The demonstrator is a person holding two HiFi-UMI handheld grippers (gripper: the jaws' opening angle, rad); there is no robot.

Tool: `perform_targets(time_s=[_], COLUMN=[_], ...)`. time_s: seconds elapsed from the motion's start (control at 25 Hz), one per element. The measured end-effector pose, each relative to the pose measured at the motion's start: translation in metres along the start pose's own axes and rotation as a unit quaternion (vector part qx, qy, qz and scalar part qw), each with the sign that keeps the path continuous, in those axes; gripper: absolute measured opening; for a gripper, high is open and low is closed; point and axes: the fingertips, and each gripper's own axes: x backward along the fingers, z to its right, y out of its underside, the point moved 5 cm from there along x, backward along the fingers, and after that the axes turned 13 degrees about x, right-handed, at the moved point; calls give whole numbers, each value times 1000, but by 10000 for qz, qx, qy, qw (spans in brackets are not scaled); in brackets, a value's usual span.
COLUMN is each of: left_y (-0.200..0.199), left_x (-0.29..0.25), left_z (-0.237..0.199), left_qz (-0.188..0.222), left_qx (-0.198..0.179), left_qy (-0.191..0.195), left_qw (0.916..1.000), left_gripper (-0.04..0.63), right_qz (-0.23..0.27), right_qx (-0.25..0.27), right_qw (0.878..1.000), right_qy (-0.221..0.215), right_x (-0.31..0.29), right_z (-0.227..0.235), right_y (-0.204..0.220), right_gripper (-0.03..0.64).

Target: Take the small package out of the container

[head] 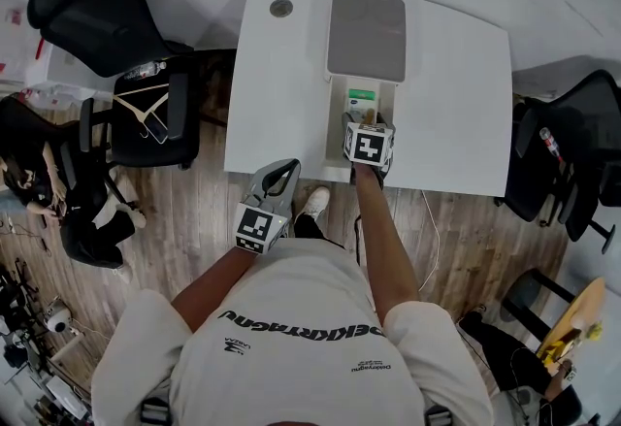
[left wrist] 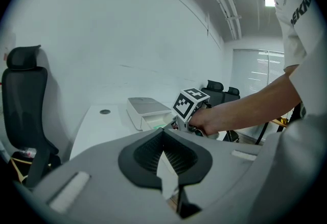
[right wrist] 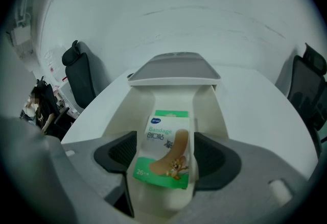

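The right gripper hangs over the open white container on the table. Its fingers are spread as wide as they go. The small package, green and white, lies in the container right between them, leaning a bit. They do not seem to squeeze it yet.

The left gripper is well away from the container, off the near edge of the table. Its fingers are close together with nothing in them.

What could go wrong? The package is flat and smooth, so I think it could slip out if the fingers catch only its edge. The container walls sit just outside the fingers, so a finger could bump a wall and drag the container. Nothing holds the container down.

The right gripper view shows the whole package and the grey lid past the fingertips. In the head view the marker cube hides most of the package. Only the head view shows how far off the left gripper is.
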Motion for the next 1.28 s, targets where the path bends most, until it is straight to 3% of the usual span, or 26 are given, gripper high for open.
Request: perform_targets(time_s=[1.28], left_y=[2], left_x=[6], left_z=[-17], left_qz=[8], left_qx=[136], left_qy=[-157], left_qw=[9998], left_gripper=[2], right_qz=[-430], right_qx=[-113], right_qw=[9988], right_qy=[185], right_x=[-28], right_z=[-2], right_y=[4], right_gripper=[339])
